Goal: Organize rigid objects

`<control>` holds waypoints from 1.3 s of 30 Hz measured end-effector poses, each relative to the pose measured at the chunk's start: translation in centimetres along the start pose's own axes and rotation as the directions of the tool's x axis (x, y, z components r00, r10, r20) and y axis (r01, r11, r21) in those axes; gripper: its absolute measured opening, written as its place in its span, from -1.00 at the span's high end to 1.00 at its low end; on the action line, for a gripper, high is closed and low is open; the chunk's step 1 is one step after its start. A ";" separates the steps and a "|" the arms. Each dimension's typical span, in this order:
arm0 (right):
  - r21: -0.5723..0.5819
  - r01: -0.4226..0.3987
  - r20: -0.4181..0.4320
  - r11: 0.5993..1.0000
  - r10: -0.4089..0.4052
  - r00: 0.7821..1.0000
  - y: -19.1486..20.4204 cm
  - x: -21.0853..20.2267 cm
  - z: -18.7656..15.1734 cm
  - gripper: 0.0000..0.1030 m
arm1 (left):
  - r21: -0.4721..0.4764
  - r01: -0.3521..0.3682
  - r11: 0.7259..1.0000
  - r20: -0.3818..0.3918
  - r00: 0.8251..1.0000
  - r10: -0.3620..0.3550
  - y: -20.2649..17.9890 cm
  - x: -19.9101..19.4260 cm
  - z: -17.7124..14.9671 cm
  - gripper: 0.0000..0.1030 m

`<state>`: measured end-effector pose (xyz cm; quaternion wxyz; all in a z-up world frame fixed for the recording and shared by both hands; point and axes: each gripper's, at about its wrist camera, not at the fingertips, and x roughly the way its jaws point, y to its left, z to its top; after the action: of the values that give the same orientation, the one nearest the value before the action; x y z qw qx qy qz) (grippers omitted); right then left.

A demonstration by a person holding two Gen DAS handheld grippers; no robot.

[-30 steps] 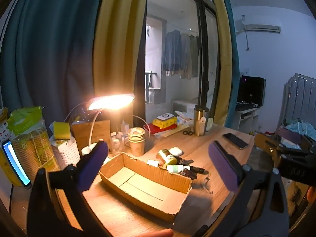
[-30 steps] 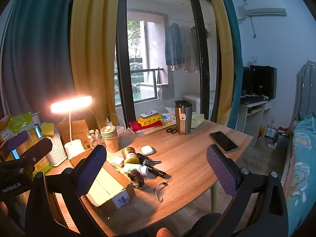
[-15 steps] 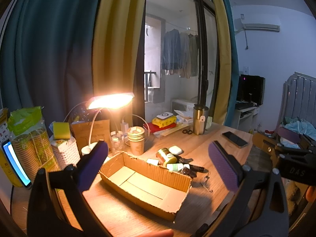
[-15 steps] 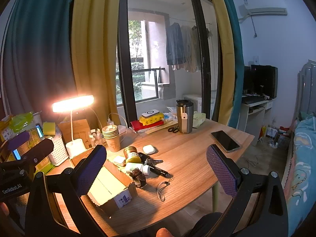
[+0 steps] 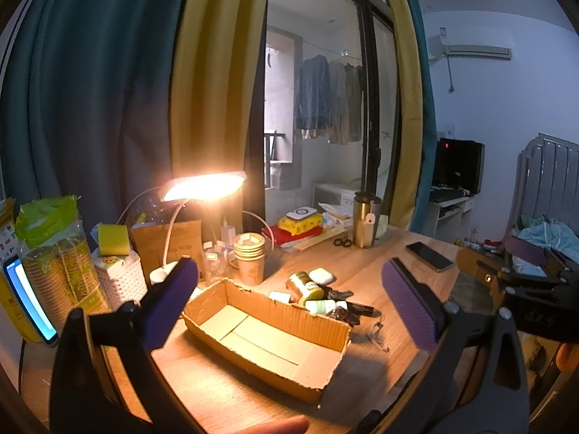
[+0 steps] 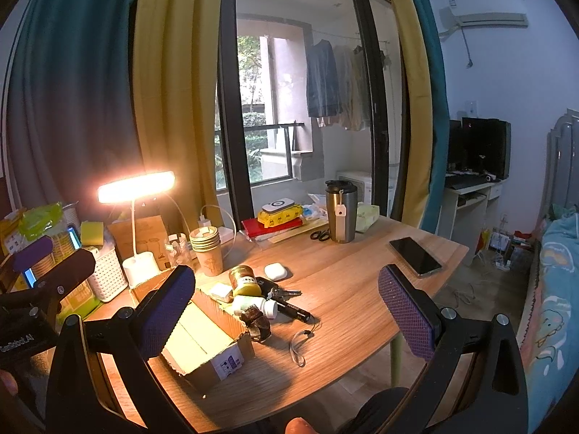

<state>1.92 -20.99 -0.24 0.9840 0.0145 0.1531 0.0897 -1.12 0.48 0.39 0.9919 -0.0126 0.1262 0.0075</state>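
A lit lamp (image 5: 204, 188) is glowing over a wooden table (image 6: 347, 282). Left of centre, one torn cardboard box (image 5: 267, 329) is lying open, its inside bare. Just beside its right wall, a small heap is sitting: one round jar (image 6: 245, 281), one white bottle (image 6: 255, 305), keys (image 6: 284, 292), a black flashlight (image 6: 294, 311). Only the right view is showing the leather watch (image 6: 257, 323) plainly. The left gripper (image 5: 289, 300) and right gripper (image 6: 286, 305), both with purple dotted pads, are hanging spread wide, gripping nothing.
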 end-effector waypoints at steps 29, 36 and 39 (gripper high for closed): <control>-0.011 -0.002 0.003 1.000 0.002 1.000 1.5 -0.1 -0.8 -1.00 | -0.009 -0.017 1.000 -0.010 1.000 0.017 0.2 0.1 -0.8 -0.97; -0.009 -0.001 0.003 1.000 0.002 1.000 1.3 -0.1 -0.7 -0.99 | -0.010 -0.018 1.000 -0.015 1.000 0.018 0.1 0.1 -0.8 -0.97; -0.008 -0.005 -0.001 1.000 0.005 1.000 1.3 -0.1 -0.7 -1.00 | -0.013 -0.020 1.000 -0.015 1.000 0.020 0.1 0.1 -0.7 -0.97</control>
<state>1.44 -19.73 -0.77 0.9838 0.0110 0.1531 0.0926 -1.18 0.58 -0.36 0.9907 -0.0178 0.1336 0.0181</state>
